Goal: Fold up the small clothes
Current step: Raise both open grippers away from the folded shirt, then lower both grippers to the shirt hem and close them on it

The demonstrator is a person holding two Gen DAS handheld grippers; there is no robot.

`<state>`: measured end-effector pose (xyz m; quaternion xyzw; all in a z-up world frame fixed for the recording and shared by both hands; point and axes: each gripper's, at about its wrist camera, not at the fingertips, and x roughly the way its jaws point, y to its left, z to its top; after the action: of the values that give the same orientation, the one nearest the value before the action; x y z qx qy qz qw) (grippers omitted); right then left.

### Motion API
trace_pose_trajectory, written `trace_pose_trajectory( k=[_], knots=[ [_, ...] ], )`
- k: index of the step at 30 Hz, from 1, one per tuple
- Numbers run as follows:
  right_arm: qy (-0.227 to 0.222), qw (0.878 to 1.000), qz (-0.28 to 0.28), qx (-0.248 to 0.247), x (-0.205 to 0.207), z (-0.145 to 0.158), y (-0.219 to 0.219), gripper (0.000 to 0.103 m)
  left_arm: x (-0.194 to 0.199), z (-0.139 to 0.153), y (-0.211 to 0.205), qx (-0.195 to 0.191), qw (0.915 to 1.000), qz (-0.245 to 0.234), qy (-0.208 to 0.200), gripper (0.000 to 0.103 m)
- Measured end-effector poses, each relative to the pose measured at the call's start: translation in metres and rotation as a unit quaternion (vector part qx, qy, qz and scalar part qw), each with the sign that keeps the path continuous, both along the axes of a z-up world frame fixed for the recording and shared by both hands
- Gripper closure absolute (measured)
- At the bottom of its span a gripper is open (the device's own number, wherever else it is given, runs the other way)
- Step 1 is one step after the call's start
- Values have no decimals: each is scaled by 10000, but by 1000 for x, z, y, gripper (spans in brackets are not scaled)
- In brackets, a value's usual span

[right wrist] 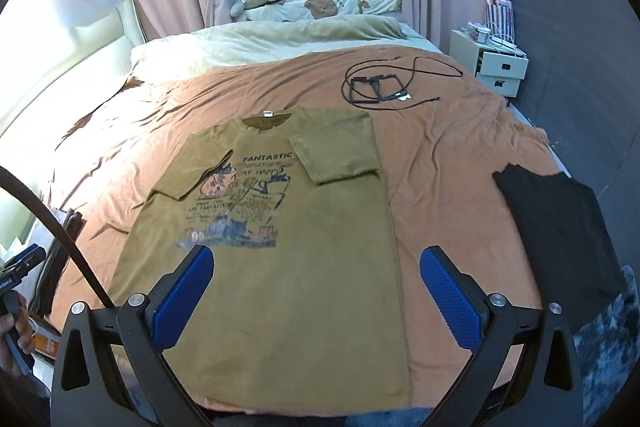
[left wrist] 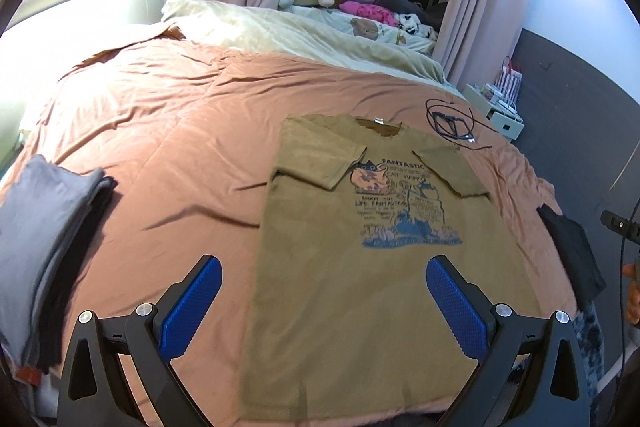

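An olive t-shirt (left wrist: 360, 267) (right wrist: 288, 259) with a printed cat picture lies flat, front up, on the orange bedspread (left wrist: 160, 131) (right wrist: 440, 163). Both short sleeves are folded inward over its chest. My left gripper (left wrist: 324, 275) hovers open over the shirt's lower left part, nothing between its blue pads. My right gripper (right wrist: 316, 263) hangs open above the shirt's lower right edge, also with nothing between its pads. The left gripper's tip (right wrist: 24, 263) shows at the left edge of the right wrist view, held by a hand.
A stack of folded grey clothes (left wrist: 44, 227) sits at the bed's left edge. A black garment (right wrist: 560, 231) (left wrist: 576, 251) lies at the right edge. Black cables with frames (right wrist: 380, 87) (left wrist: 452, 123) rest beyond the shirt. A white nightstand (right wrist: 500, 67) stands right of the bed.
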<state>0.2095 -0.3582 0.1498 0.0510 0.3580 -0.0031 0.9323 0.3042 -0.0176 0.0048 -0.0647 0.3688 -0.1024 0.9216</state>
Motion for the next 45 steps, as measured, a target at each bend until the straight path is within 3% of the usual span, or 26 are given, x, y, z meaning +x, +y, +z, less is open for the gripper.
trace_pose_trajectory(
  k=[13,26,29,31,40,45],
  knots=[
    [-265,9996,17,29,-84,-32,-15,0,-76,-17,43,-32,9997,89,-219,0],
    [-245,9993,-121,241,-120,-77,-31,0,-114,-52,74,-247,9995,129,-165,1],
    [-183,9990,-108,400,-124,-87,-34,7,-118,-62,79,-365,9992,146,-96,2],
    [-83,9981,-113,597,-124,-96,-40,16,-119,-70,82,-448,9988,186,0,9],
    [219,9900,-424,1329,-109,-138,-85,36,-89,-112,87,-867,9943,290,544,36],
    [306,9826,-510,1759,-95,-158,-109,42,-70,-137,78,-883,9923,302,815,39]
  ],
)
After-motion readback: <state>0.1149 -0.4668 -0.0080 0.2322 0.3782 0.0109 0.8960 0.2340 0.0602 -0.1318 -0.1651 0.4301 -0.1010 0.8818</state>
